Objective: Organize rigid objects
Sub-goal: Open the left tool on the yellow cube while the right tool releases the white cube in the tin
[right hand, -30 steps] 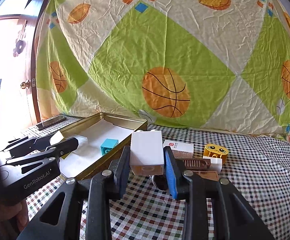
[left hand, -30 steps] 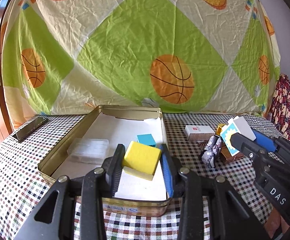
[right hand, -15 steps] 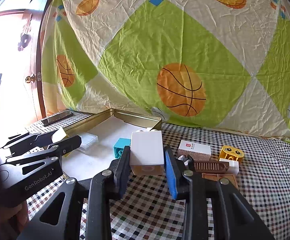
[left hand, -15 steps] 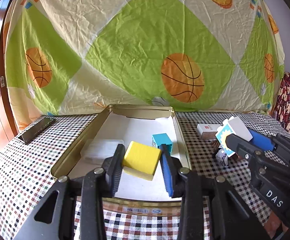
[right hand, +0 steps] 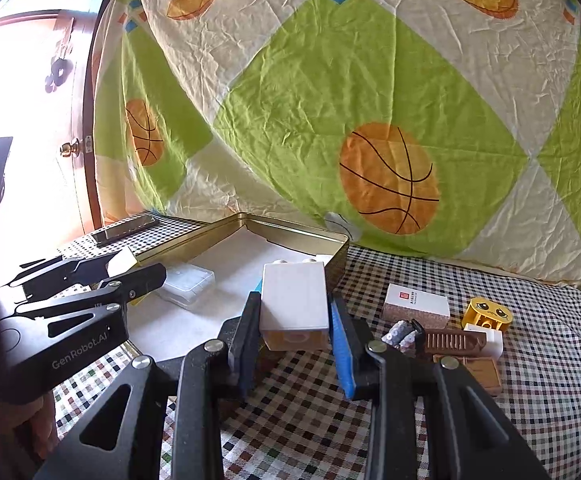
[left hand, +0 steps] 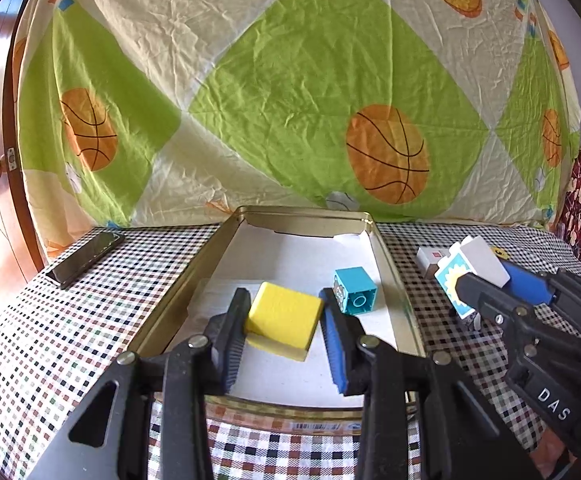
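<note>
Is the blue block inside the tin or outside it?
Inside: the blue block sits on the tin's white floor, near its right wall.

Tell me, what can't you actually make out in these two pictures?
- Clear plastic case: hidden behind the yellow block in the left wrist view.
- Teal brick: the white brick covers nearly all of it in the right wrist view.
- Print on the small white box: too small to read in either view.
- Brown comb-like piece: its near end hides behind the right gripper.
</note>
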`<state>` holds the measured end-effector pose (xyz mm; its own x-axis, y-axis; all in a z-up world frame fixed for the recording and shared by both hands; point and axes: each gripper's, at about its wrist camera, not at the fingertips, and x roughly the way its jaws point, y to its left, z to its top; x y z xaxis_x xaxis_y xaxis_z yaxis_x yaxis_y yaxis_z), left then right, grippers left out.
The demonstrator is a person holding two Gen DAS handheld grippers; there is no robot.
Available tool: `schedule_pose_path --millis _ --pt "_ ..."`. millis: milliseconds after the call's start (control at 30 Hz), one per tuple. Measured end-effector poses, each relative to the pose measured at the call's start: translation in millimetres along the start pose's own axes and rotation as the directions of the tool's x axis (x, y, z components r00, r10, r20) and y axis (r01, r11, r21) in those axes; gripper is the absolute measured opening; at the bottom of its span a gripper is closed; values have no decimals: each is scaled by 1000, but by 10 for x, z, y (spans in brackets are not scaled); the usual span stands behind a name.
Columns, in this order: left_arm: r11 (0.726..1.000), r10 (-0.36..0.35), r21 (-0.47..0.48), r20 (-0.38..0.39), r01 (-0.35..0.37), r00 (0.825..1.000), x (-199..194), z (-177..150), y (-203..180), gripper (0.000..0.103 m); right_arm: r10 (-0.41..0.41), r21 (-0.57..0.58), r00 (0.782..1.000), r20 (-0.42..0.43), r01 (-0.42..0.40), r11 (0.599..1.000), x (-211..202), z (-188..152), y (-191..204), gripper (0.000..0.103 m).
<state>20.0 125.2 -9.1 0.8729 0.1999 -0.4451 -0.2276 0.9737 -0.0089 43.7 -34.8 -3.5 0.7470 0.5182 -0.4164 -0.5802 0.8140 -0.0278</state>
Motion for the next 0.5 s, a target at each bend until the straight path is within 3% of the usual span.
schedule_pose_path --millis 500 --pt "999 17 29 -55 -15 998 196 178 231 35 33 -29 999 -29 -34 999 246 211 135 35"
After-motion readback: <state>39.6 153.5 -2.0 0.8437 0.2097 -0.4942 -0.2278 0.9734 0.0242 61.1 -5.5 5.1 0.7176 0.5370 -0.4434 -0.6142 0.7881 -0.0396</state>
